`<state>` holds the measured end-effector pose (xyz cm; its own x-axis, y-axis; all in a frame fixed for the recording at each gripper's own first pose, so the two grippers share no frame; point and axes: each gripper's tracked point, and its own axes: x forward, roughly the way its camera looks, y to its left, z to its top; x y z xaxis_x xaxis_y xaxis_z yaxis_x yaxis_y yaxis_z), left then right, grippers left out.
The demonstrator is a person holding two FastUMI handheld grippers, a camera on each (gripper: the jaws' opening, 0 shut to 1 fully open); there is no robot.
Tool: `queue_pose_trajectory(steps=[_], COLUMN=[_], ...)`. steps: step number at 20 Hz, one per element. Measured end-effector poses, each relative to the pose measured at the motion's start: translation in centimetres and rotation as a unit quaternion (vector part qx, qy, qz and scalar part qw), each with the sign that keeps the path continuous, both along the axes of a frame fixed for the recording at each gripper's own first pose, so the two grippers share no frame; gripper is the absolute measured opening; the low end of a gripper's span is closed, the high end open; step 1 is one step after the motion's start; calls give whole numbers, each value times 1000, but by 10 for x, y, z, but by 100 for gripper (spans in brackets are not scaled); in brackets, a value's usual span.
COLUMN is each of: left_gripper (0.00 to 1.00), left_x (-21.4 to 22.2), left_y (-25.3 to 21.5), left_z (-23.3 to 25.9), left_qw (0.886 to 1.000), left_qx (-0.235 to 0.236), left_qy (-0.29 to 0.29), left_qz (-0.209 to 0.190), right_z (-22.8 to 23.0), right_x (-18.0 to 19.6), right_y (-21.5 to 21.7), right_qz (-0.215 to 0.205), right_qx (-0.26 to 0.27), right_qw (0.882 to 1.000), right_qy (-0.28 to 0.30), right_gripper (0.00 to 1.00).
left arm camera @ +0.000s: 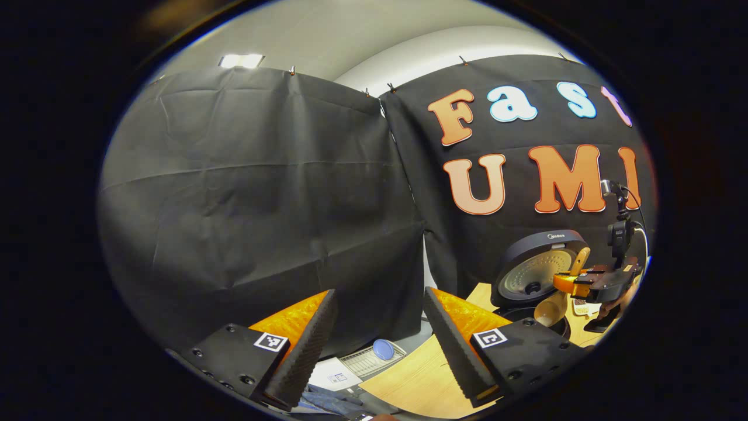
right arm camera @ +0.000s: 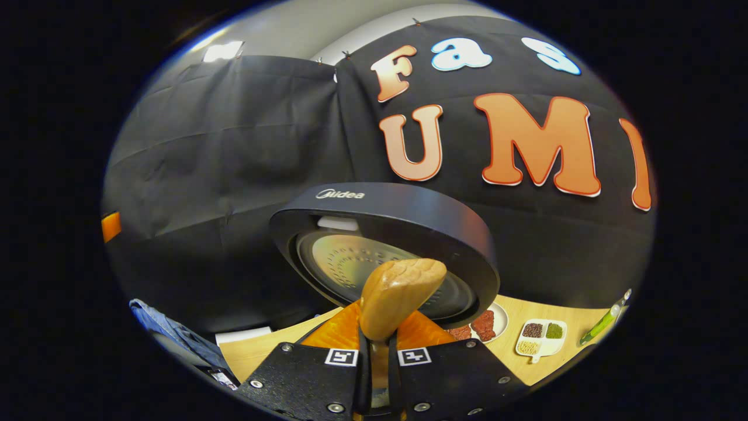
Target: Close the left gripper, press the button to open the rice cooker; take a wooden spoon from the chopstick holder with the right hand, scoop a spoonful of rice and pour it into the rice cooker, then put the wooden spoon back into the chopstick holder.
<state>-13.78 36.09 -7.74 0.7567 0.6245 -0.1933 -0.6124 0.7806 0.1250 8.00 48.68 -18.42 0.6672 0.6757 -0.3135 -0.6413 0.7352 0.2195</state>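
A: Right, quick count. How many tongs are showing, and what are they doing?

B: Two. The left tongs (left arm camera: 380, 339) are hanging wide apart w/ nothing btwn the fingers, off the near-left edge of the bench (left arm camera: 409, 380). The right tongs (right arm camera: 377, 374) are pinching tight on one wooden spoon (right arm camera: 397, 298), both fingers pressing its handle, end of the spoon sticking up in front of the lens.

A: Is that spoon showing from the left gripper view too?

B: Yes. There the right tongs (left arm camera: 575, 285) are sitting over the cooker's pot, and the spoon (left arm camera: 552, 310) is hanging w/ its bowl tipped down at the pot mouth. Can't tell if rice is in it.

A: Rice cooker?

B: One rice cooker (right arm camera: 385, 234), lid standing open & upright, inner plate facing the right gripper view. It's standing at the far right of the bench in the left gripper view (left arm camera: 534, 275).

A: Anything else lying on the bench?

B: One round plate (right arm camera: 488, 324) w/ reddish pieces, one white divided dish (right arm camera: 540, 338) w/ three compartments of grains or beans, one green item (right arm camera: 602, 324) beside it.
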Motion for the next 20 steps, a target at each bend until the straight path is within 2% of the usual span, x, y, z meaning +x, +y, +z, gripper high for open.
queue_pose_trajectory(steps=[1,3,4,14,15,16,18,19,20], left_gripper=[99,96,100,92,92,100,99,92,92], left_x=[0,-1,0,-3,-3,-3,-3,-3,-3], left_y=[-1,-1,1,1,1,0,0,-1,-1], left_z=[-1,-1,0,-2,-2,-2,-3,-4,-5], left_qw=[1000,1000,1000,1000,1000,1000,1000,1000,1000], left_qx=[-2,-2,0,-5,-5,-6,-8,-12,-15], left_qy=[1,2,1,2,2,1,0,0,-1], left_qz=[1,2,3,10,10,10,10,7,6], right_z=[4,8,7,14,14,14,20,25,32], right_x=[-1,1,0,-6,-6,-6,-4,-3,-4], right_y=[3,1,3,10,11,11,9,6,3], right_qz=[9,23,29,78,81,81,75,66,56], right_qx=[-8,-24,-32,-78,-80,-81,-83,-86,-81], right_qw=[1000,998,997,981,980,979,977,975,974], right_qy=[-16,-49,-63,-159,-165,-169,-183,-194,-202], right_gripper=[11,11,11,11,11,10,11,11,11])
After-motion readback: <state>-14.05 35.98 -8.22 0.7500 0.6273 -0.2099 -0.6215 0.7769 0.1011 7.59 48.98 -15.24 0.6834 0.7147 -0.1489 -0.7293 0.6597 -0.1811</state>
